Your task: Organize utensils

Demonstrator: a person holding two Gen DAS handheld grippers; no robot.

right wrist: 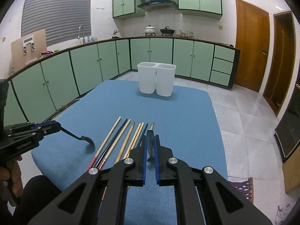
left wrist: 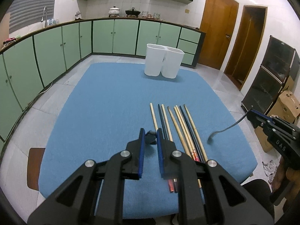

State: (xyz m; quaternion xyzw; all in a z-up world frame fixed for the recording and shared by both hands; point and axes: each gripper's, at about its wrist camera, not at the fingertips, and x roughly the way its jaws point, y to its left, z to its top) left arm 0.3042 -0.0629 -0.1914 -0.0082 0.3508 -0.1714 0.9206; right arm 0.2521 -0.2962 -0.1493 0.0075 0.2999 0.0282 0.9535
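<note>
Lifting two dark utensils: left gripper [left wrist: 150, 137] clamps a spoon [right wrist: 85, 138], right gripper [right wrist: 150, 144] clamps another utensil [left wrist: 223, 132]. Chopsticks [left wrist: 180, 129] lie near the table's [left wrist: 105, 97] front edge. Next: carry each to the holder [left wrist: 163, 63] near the far edge.

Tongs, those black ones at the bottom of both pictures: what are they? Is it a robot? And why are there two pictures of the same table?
No robot here: a person holds a pair of tongs in each hand, and each pair carries a small camera looking along its fingers. One picture comes from the left tongs, the other from the right tongs, so each also shows the other pair off to the side. On the blue cloth lies a row of chopsticks, and at the far end stands a white holder with two compartments. The left tongs are shut on a dark utensil, the right tongs on a second dark utensil. Both are too blurred to tell spoon from fork.
</note>
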